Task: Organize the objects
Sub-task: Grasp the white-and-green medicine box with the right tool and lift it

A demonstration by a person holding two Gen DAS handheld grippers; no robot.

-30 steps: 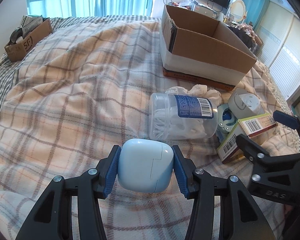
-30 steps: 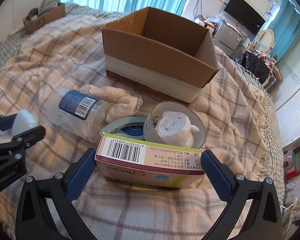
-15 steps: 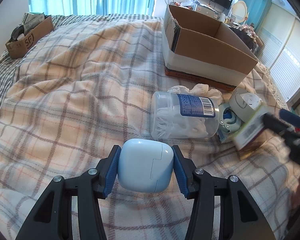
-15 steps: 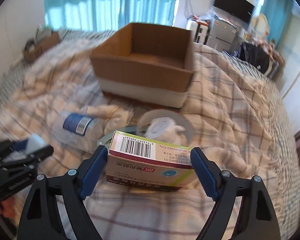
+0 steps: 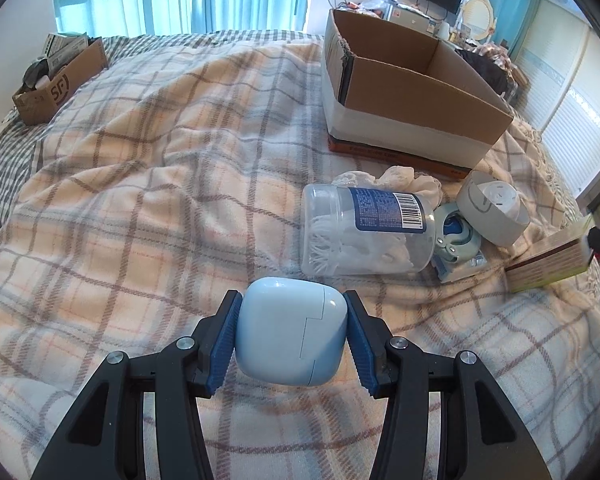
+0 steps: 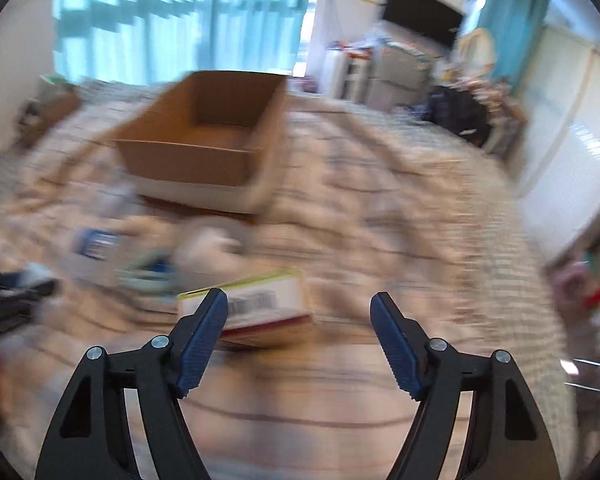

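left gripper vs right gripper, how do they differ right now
The left gripper is shut on the pale blue earbud case, both pads pressed to its sides; the right gripper is open with nothing between its fingers. The left wrist view is sharp, the right wrist view motion-blurred. The medicine box lies on the blanket beyond the right gripper's left finger. Both have black arms and blue ribbed pads.

Our two tools

Our left tool (image 5: 291, 338) has its blue pads clamped on both sides of a load; our right tool (image 6: 299, 346) has its fingers spread wide, gripping nothing.
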